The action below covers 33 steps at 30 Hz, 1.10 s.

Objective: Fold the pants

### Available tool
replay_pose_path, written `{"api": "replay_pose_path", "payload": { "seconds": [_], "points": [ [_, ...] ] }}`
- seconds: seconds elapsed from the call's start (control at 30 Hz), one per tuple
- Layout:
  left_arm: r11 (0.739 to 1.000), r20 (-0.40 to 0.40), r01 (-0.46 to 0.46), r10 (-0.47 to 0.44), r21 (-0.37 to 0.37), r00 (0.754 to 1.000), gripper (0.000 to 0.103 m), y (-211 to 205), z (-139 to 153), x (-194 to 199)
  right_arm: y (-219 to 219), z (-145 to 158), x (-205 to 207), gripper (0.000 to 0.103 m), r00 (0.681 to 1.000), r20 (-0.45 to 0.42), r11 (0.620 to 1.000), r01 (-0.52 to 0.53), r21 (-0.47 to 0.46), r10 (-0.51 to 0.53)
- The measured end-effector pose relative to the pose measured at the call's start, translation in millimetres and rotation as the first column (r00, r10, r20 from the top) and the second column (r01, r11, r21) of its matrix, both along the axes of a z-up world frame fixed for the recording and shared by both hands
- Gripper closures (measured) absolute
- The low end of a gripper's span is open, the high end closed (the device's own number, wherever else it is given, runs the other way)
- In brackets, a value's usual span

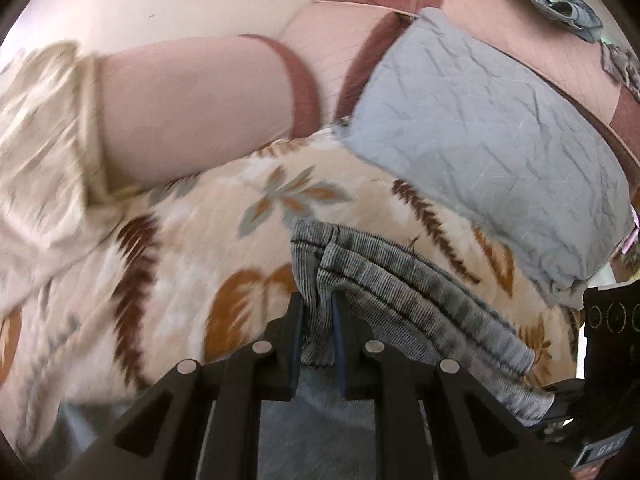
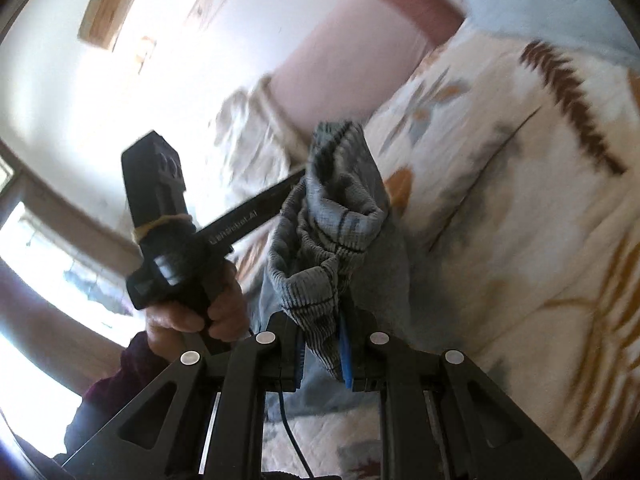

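Note:
The grey pants (image 1: 400, 276) have a ribbed elastic waistband, which is stretched between both grippers above the bed. My left gripper (image 1: 318, 316) is shut on one end of the waistband. My right gripper (image 2: 322, 344) is shut on the other end of the pants (image 2: 332, 240), whose fabric hangs down below the fingers. The left gripper also shows in the right wrist view (image 2: 308, 168), held in a hand at the left, with its fingers reaching into the waistband. The right gripper's body shows at the right edge of the left wrist view.
A leaf-patterned blanket (image 1: 192, 240) covers the bed below. A grey-blue quilted pillow (image 1: 480, 128) lies at the far right against a pink padded headboard (image 1: 208, 92). A cream curtain (image 1: 40, 140) hangs at the left. A bright window (image 2: 44, 264) is at the left.

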<state>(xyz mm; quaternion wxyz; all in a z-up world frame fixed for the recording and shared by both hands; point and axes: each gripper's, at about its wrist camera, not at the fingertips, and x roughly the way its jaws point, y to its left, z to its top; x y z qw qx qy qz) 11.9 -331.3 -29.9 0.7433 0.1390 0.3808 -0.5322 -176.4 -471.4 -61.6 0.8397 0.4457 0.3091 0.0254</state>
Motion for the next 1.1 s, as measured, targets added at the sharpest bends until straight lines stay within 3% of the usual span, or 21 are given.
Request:
{"api": "replay_pose_path", "payload": {
  "seconds": [0.3, 0.37, 0.43, 0.5, 0.63, 0.87, 1.03, 1.1],
  "points": [
    [0.989, -0.009, -0.135, 0.136, 0.066, 0.991, 0.087, 60.6, -31.3, 19.4, 62.7, -34.7, 26.0, 0.085, 0.98, -0.121, 0.987, -0.159, -0.016, 0.156],
    [0.977, -0.011, -0.19, 0.192, 0.093, 0.981, 0.087, 78.3, -34.3, 30.2, 69.1, -41.1, 29.4, 0.076, 0.969, -0.153, 0.98, -0.197, 0.006, 0.196],
    [0.961, -0.027, -0.252, 0.256, 0.111, 0.966, 0.087, 99.9, -36.2, 41.7, 73.3, -46.9, 31.6, 0.057, 0.956, -0.167, 0.97, -0.237, 0.051, 0.242],
    [0.951, -0.034, -0.289, 0.294, 0.11, 0.955, 0.087, 119.6, -33.2, 45.4, 76.7, -47.1, 31.8, 0.051, 0.947, -0.153, 0.959, -0.275, 0.075, 0.283],
    [0.954, -0.023, -0.288, 0.29, 0.082, 0.957, 0.087, 138.5, -18.3, 27.1, 71.3, -40.6, 28.9, 0.05, 0.935, -0.109, 0.939, -0.325, 0.11, 0.336],
    [0.975, -0.048, -0.215, 0.217, 0.047, 0.975, 0.081, 110.5, -11.7, -30.5, 26.6, -30.2, 14.4, 0.05, 0.99, -0.04, 0.983, -0.129, 0.133, 0.135],
    [0.972, -0.029, -0.149, 0.157, 0.182, 0.987, 0.081, 84.9, -41.8, -70.1, 2.3, -31.9, 8.4, 0.05, 0.998, -0.07, 0.993, 0.003, 0.122, 0.006],
    [0.952, 0.003, -0.134, 0.139, 0.274, 0.99, 0.08, 82.9, -65.3, -81.7, -0.9, -30.3, 4.9, 0.05, 0.997, -0.077, 0.993, 0.011, 0.116, -0.002]
  ]
}}
